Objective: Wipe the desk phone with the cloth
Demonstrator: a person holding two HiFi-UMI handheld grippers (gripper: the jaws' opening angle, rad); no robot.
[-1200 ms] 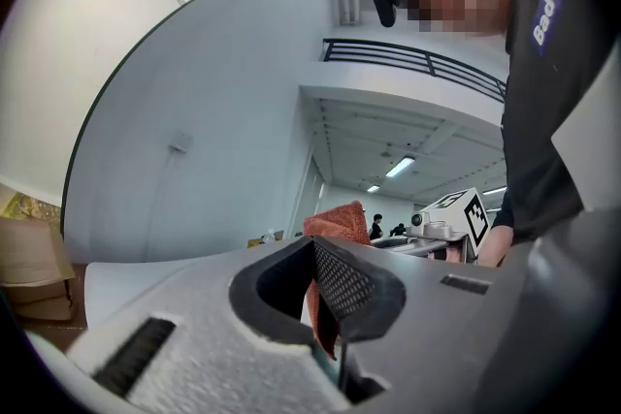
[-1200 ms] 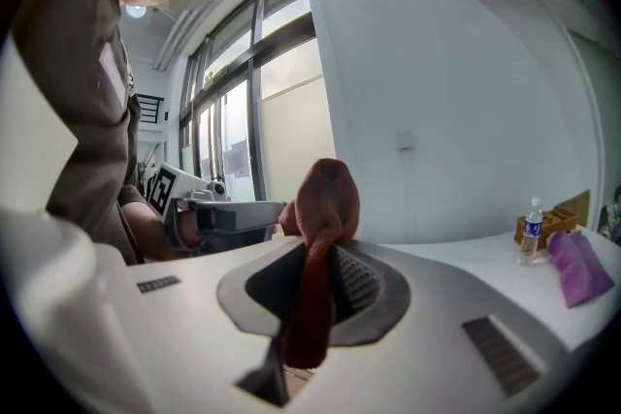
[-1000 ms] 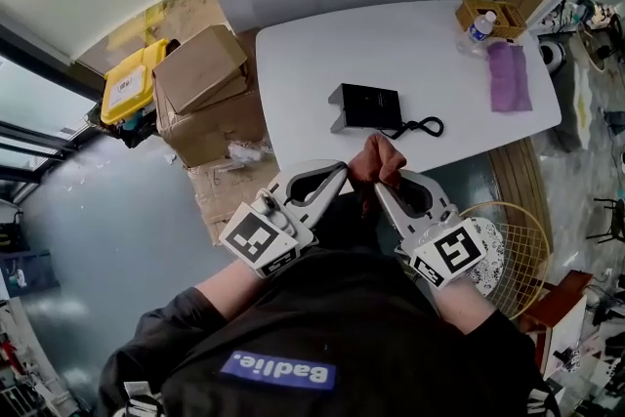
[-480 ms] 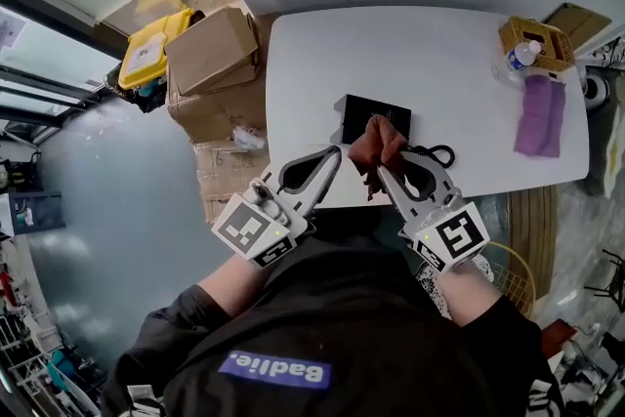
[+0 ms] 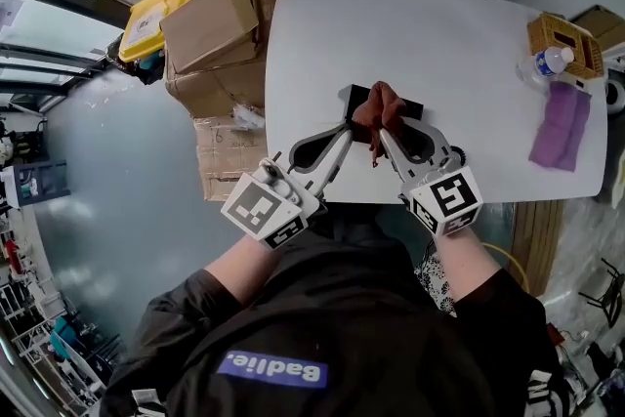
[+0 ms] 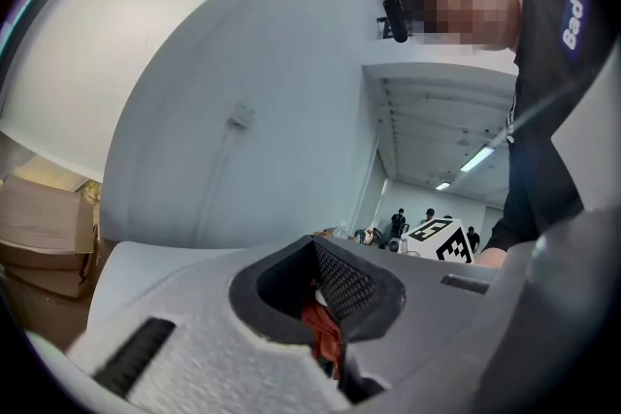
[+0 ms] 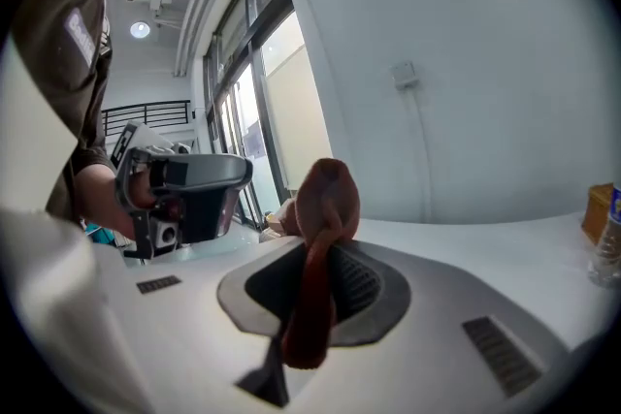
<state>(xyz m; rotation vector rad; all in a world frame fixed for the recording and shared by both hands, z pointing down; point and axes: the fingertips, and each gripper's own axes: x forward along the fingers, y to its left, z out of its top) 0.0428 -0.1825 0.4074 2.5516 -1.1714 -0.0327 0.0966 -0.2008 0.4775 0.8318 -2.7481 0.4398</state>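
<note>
A black desk phone [image 5: 411, 108] lies on the white table [image 5: 439, 24], mostly hidden behind the cloth and the jaws. A rust-brown cloth [image 5: 379, 106] is bunched up right over it. My left gripper [image 5: 350, 126] and right gripper [image 5: 383, 132] meet at the cloth, each shut on part of it. The left gripper view shows a red fold of cloth [image 6: 324, 329] pinched between the closed jaws of the left gripper [image 6: 330, 349]. In the right gripper view the cloth [image 7: 322, 228] stands up in a twisted loop out of the right gripper [image 7: 303, 344].
At the table's right end lie a purple cloth [image 5: 561, 128], a water bottle [image 5: 547, 63] and a wicker basket [image 5: 564, 34]. Cardboard boxes [image 5: 210, 39] and a yellow-lidded bin [image 5: 151, 20] stand on the floor left of the table. The table's near edge is just below the grippers.
Both grippers, still holding the cloth together, have moved forward from the table's near edge to over the phone, which the cloth now largely covers.
</note>
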